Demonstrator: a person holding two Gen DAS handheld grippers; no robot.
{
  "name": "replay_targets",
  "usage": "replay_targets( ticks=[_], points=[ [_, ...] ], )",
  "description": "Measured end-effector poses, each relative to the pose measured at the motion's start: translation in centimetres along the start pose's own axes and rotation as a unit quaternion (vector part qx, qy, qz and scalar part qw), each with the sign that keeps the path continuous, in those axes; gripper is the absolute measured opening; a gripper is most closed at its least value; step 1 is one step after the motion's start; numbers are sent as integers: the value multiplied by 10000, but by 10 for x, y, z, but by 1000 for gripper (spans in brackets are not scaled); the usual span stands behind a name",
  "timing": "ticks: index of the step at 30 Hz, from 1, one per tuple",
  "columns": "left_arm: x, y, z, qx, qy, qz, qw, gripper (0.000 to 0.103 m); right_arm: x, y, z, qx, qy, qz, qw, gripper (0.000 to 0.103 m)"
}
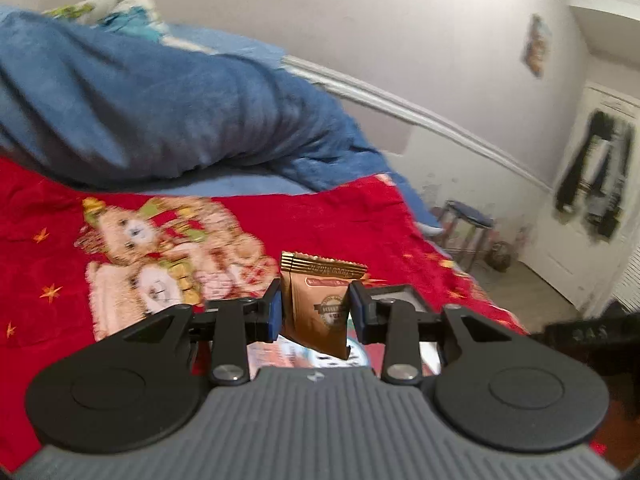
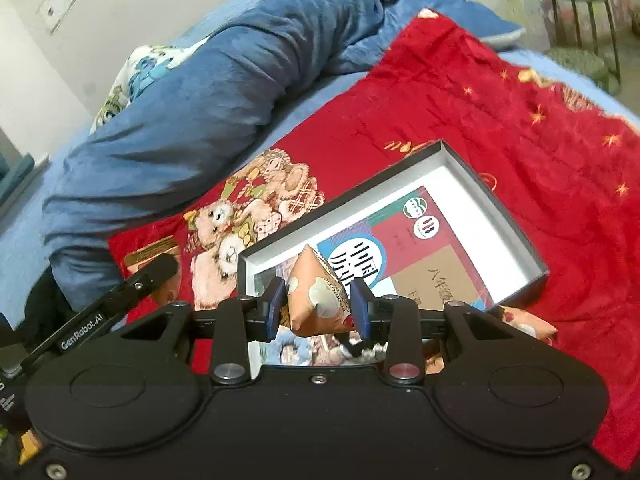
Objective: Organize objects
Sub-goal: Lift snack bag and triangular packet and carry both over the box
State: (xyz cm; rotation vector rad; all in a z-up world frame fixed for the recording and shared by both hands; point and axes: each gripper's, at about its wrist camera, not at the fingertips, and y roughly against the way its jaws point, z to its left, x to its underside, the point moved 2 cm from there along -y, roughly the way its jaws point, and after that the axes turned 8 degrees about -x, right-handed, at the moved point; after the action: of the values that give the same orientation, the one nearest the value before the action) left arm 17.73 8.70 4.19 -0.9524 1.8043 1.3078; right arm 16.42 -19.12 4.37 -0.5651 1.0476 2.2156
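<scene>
Above the red blanket (image 2: 500, 120), we are clamping a brown sachet (image 1: 316, 304) in our left gripper (image 1: 316, 312) and an orange snack packet (image 2: 316, 300) in our right gripper (image 2: 318, 308), over the open box (image 2: 520, 236) holding a book (image 2: 400, 248).

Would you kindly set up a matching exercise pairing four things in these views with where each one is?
Things:
1. brown sachet
2. orange snack packet
3. book
4. open box

Places:
A. lying inside the box
B. on the red blanket
C. between the pads of the left gripper
D. between the pads of the right gripper

Pairs: 1-C, 2-D, 3-A, 4-B
</scene>
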Motion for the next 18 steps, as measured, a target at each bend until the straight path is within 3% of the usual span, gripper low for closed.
replay_targets(
  ticks=[3, 6, 10, 16, 18],
  points=[
    [-4, -16, 11, -263, 362, 175, 9988, 38, -6, -14, -19, -91, 56, -30, 9999, 34],
    [-8, -29, 16, -551, 361, 259, 9975, 38, -12, -26, -37, -168, 156, -65, 9997, 34],
    [-7, -47, 13, -668, 281, 434, 9964, 38, -17, -38, -56, -102, 379, -85, 9992, 34],
    [12, -71, -15, -508, 20, 782, 9956, 38, -20, -39, -84, 99, 175, -165, 9997, 34],
    [22, -83, -30, -271, 77, 905, 9955, 38, -23, -38, -94, -146, -123, -144, 9997, 34]
  ],
)
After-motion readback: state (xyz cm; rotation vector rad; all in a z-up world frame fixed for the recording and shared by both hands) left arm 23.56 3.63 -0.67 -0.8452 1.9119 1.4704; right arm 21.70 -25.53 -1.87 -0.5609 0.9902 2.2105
